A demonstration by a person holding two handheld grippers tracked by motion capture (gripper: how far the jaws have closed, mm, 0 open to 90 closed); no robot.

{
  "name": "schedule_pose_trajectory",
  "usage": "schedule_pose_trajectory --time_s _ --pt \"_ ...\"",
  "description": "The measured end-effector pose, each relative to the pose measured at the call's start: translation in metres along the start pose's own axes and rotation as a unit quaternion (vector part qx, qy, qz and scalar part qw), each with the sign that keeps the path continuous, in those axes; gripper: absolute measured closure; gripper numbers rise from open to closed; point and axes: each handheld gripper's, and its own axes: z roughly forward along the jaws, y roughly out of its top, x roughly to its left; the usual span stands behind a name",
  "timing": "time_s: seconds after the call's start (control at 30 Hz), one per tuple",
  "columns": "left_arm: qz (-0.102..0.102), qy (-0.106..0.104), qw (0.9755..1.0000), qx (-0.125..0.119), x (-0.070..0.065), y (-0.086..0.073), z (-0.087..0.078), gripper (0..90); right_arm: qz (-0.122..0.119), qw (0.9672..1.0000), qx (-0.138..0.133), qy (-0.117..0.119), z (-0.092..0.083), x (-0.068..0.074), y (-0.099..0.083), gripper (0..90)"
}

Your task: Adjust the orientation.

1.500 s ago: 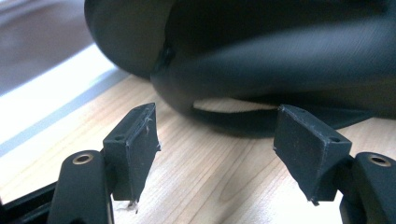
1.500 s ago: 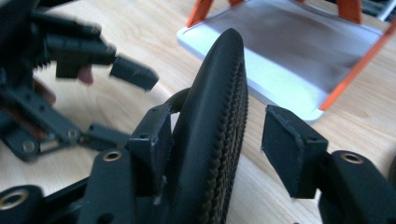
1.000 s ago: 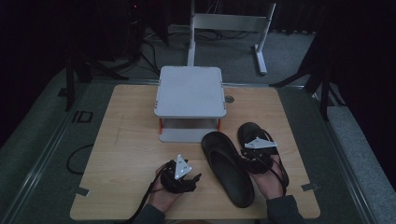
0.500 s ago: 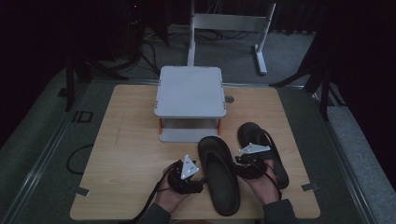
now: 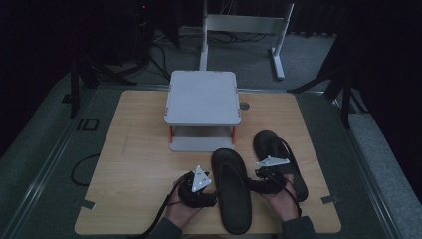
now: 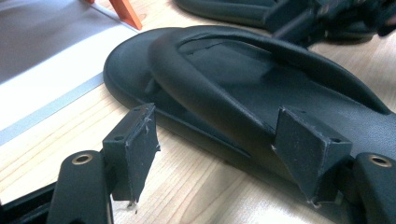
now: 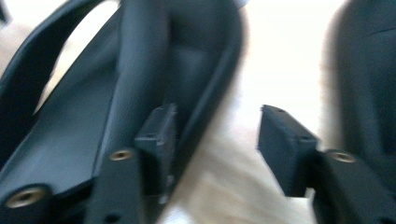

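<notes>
Two black sandals lie on the wooden table (image 5: 139, 149). The middle sandal (image 5: 231, 191) lies lengthwise between my grippers, and the other sandal (image 5: 281, 159) rests to its right. My left gripper (image 5: 211, 194) is at the middle sandal's left edge. In the left gripper view that gripper (image 6: 215, 116) is open and straddles the edge of the sandal (image 6: 224, 74), with one pad (image 6: 133, 149) over bare wood. My right gripper (image 7: 217, 116) has just been opening. It is open, with the rim of the middle sandal (image 7: 140, 70) between its jaws.
A grey two-level stand (image 5: 203, 99) with orange legs sits at the table's back middle, just beyond the sandals' toes. The table's left half is bare wood. Cables trail from both grippers off the front edge. A metal frame (image 5: 244, 30) stands on the floor behind.
The middle sandal has swung from a slant to lie straight, its heel shifting left toward the front edge. The left gripper has moved in beside it. The right gripper's jaws have widened.
</notes>
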Motion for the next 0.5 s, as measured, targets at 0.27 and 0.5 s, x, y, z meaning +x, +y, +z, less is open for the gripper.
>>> schedule_pose_trajectory --time_s 0.27,0.5 --pt "-0.007 -0.011 0.9999 -0.005 -0.003 0.001 -0.001 30.9 -0.005 0.9984 -0.044 0.034 -0.009 0.005 -0.003 48.7" --pt "-0.006 -0.035 0.9994 -0.003 -0.012 0.004 0.004 30.7 -0.002 0.9949 -0.061 0.08 -0.013 0.004 -0.004 46.5"
